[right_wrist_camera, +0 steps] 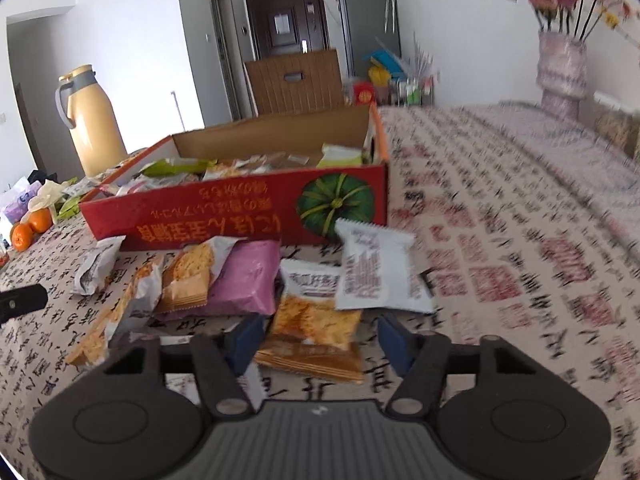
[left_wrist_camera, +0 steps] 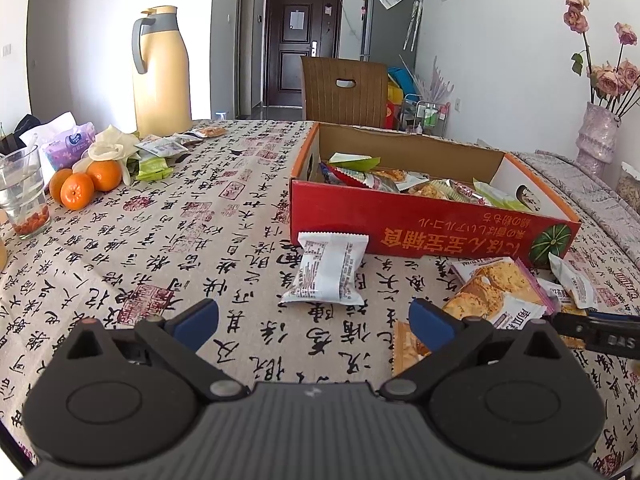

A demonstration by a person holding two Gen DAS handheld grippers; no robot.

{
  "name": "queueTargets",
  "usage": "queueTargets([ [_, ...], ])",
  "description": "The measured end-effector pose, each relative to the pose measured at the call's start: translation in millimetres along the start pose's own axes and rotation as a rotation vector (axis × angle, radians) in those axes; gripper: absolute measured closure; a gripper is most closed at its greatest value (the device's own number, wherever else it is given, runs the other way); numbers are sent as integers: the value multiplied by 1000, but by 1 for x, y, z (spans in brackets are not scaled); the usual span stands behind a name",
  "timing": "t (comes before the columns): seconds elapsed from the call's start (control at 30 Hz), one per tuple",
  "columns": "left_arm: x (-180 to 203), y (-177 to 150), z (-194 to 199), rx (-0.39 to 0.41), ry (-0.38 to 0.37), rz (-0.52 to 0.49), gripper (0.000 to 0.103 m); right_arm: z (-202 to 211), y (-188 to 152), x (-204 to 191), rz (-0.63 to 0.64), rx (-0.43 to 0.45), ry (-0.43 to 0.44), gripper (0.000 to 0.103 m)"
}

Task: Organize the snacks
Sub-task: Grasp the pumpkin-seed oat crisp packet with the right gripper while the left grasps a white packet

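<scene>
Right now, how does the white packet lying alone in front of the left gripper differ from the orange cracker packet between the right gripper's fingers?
The white packet is plain white with small print; the orange packet shows crackers on orange. The white packet lies alone on the tablecloth; the orange packet is partly under other snacks. The white packet lies ahead of the open left hand-held gripper; the orange one sits between the right hand-held gripper's fingers, not yet pressed. Both are outside the red box.
</scene>
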State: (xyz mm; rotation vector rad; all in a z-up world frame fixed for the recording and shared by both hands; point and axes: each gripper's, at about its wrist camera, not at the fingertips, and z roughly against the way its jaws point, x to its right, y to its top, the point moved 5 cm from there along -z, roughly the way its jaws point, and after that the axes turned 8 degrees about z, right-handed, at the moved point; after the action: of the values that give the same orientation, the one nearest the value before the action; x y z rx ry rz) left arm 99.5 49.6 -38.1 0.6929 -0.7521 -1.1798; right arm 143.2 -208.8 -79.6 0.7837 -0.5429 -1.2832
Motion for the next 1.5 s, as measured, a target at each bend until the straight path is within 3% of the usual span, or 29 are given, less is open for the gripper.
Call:
queueTargets([
  [0.13, 1, -1, 0, -5, -3, -2, 0, -12, 6, -3, -13, -6, -29, 56],
  [0.33, -3, 0, -1, -12, 5, 7, 0, -11, 3, -8, 62, 4, -58, 64],
  [0.83, -8, 13, -23, -40, 49, 4, 0, 44, 22, -6, 47, 177, -12, 64],
  [1.3, 1, 30, -84, -109, 98, -30, 1, 29, 23, 19, 0, 155, -74, 64],
  [1.4, 5, 28, -90, -123, 86, -43, 8, 25, 22, 22, -8, 148, -82, 64],
  [1.5, 8, 25, -95, -141, 68, -50, 26, 22, 21, 23, -13, 145, -82, 64],
])
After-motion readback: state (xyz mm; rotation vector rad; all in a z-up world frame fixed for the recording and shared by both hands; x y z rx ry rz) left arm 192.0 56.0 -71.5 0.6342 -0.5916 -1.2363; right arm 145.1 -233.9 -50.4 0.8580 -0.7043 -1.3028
